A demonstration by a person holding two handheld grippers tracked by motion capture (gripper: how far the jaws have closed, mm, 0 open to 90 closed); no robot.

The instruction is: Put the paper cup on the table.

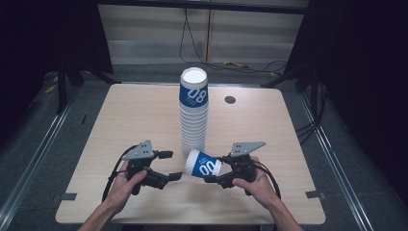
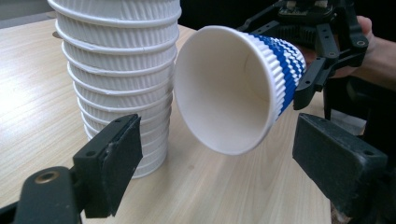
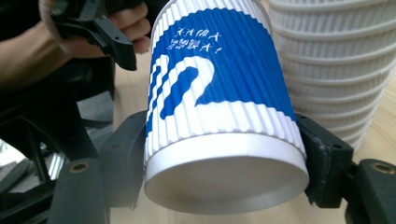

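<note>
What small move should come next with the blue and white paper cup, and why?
Probably the right gripper should tip the blue and white ribbed paper cup upright: it lies sideways, clamped near its base, beside the tall stack of paper cups; the left gripper waits open.

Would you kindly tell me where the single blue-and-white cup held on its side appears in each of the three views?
High view: the single cup lies lower centre, at the stack's foot, clamped by the right tool.
Left gripper view: centre, its open mouth facing the camera.
Right gripper view: centre, base toward the camera.
Shared landmark: the tall cup stack, beside it in every view.
</note>
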